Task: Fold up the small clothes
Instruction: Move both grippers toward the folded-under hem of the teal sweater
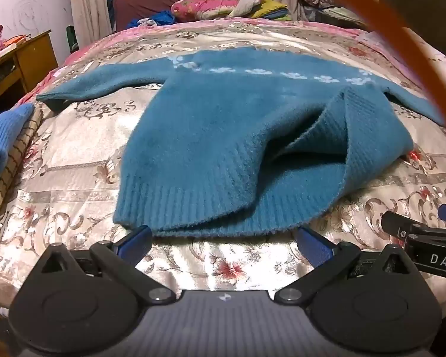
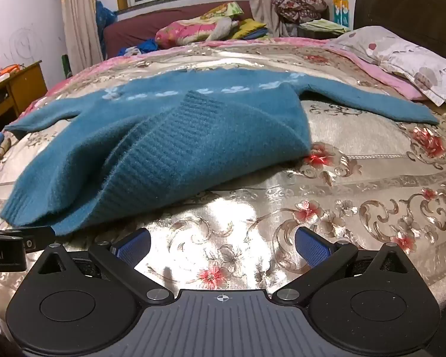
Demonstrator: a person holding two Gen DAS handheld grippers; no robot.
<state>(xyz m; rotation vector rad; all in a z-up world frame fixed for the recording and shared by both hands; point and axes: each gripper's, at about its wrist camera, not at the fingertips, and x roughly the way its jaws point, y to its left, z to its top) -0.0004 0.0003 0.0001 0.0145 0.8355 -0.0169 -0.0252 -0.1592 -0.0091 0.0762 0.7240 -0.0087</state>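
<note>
Both my grippers, left (image 1: pixel 224 245) and right (image 2: pixel 222 245), hang released with jaws spread wide and nothing between them, just above the floral bedspread (image 2: pixel 356 184). Just beyond my left fingertips lies the teal sweater (image 1: pixel 211 136), sleeves spread, its hem partly flipped up. Farther off, a pillow (image 2: pixel 407 59).

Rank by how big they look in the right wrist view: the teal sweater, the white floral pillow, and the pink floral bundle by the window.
1. Fuzzy teal knitted sweater, by far the largest.
2. White floral pillow.
3. Pink floral bundle, smallest, though it lies farthest from the camera, so its true size is unsure.
</note>
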